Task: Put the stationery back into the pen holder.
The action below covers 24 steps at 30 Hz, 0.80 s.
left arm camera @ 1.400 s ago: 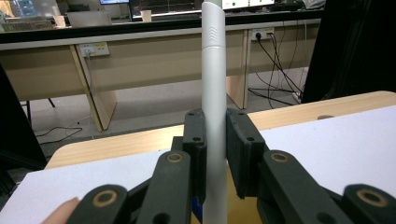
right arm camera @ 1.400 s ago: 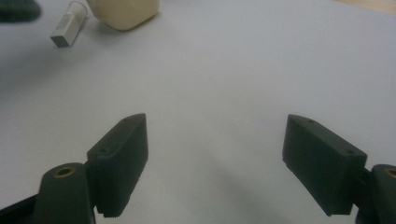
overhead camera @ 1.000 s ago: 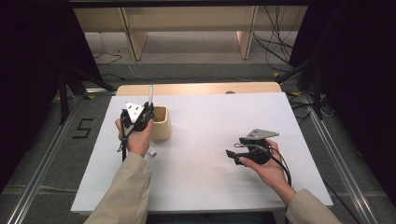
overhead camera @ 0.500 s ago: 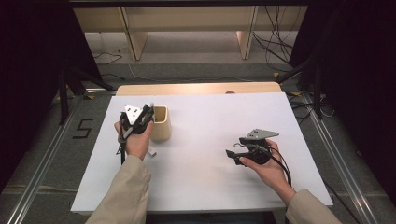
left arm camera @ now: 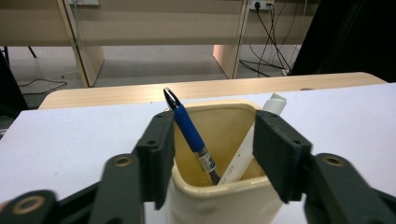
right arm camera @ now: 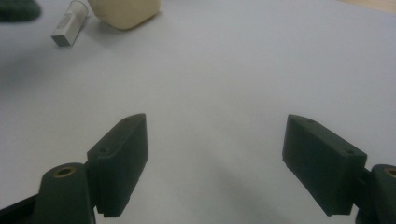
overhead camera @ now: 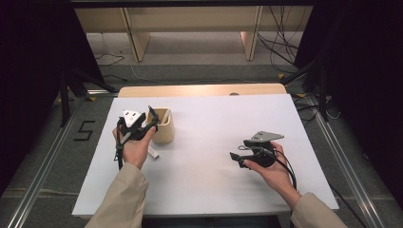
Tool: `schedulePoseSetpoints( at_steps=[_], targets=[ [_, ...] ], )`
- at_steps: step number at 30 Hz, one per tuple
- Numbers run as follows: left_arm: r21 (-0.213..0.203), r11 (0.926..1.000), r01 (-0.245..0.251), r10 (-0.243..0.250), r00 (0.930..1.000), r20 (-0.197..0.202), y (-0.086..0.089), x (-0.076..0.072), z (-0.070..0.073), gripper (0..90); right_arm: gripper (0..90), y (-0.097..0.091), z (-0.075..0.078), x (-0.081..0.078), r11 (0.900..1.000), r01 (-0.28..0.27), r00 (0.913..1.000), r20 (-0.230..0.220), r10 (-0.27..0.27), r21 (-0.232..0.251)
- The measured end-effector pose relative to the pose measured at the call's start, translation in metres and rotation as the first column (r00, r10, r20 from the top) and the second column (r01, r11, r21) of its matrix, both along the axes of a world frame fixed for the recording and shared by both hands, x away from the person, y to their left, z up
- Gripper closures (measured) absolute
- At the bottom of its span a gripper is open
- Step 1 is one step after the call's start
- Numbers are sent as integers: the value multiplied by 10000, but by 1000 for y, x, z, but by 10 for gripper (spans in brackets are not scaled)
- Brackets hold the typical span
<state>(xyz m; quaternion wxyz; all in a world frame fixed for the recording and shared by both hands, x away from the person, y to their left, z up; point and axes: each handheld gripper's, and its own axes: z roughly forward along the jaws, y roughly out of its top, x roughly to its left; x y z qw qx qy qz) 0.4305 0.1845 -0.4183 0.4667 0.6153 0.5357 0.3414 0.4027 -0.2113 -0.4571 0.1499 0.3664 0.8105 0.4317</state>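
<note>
Letting go of the blue pen [left arm camera: 190,130] into the cream cup [left arm camera: 219,186] at far left — left gripper [left arm camera: 212,154] just opening, jaws wide, clear of the pen. Right gripper [right arm camera: 215,163] wide, empty. Next, probably: back away, fetch the white marker [right arm camera: 69,23] beside the cup.

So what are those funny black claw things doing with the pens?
A person holds a claw in each hand. The left gripper has just been opening over a cream cup; a blue pen and a white pen stand inside. Another white marker lies beside the cup. The right gripper waits open over the white table.
</note>
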Motion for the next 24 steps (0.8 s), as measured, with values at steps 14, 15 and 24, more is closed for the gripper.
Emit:
schedulePoseSetpoints(
  at_steps=[14,15,24],
  targets=[
    [262,9996,95,-70,9956,-933,10,-25,0,388,232,1,0,0,10000,-12,10000,5,12,3],
    [304,9995,73,-42,9949,-1009,10,-27,-1,390,232,1,0,0,10000,-18,10000,10,18,-4],
    [343,9993,-171,222,9878,-1542,9,-36,-10,364,233,1,0,-1,10000,-35,10000,17,35,-12]
  ],
)
